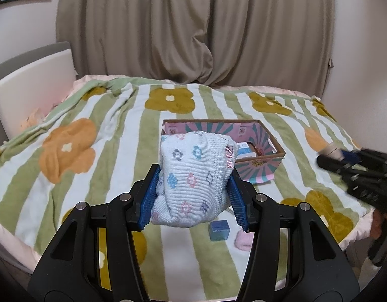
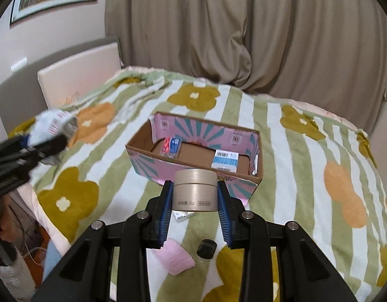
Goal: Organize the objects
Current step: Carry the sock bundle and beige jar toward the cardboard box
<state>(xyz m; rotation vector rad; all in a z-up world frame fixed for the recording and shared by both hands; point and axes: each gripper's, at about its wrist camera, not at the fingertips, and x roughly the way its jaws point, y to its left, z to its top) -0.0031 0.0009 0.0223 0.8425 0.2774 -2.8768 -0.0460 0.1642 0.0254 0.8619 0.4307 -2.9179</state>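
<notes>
Holding, left: left hand-held gripper (image 1: 193, 183) pinching a rolled white sock bundle (image 1: 193, 178) w/ coloured diamond print, blue pads pressed on both sides, up above the bed.
Holding, right: right hand-held gripper (image 2: 195, 196) clamped on a beige round jar (image 2: 195, 188), lid up, just in front of the box.
Box: open cardboard box (image 2: 153, 162), pink/teal print, mid-bed; inside a white-blue carton (image 2: 224, 161) at right, small red-blue packet (image 2: 171, 146) at left.
Bed: striped flower blanket (image 1: 92, 130).
Loose items: blue cube (image 1: 219, 230), pink cloth (image 2: 174, 258), black cap (image 2: 206, 248), near bed's front edge.
</notes>
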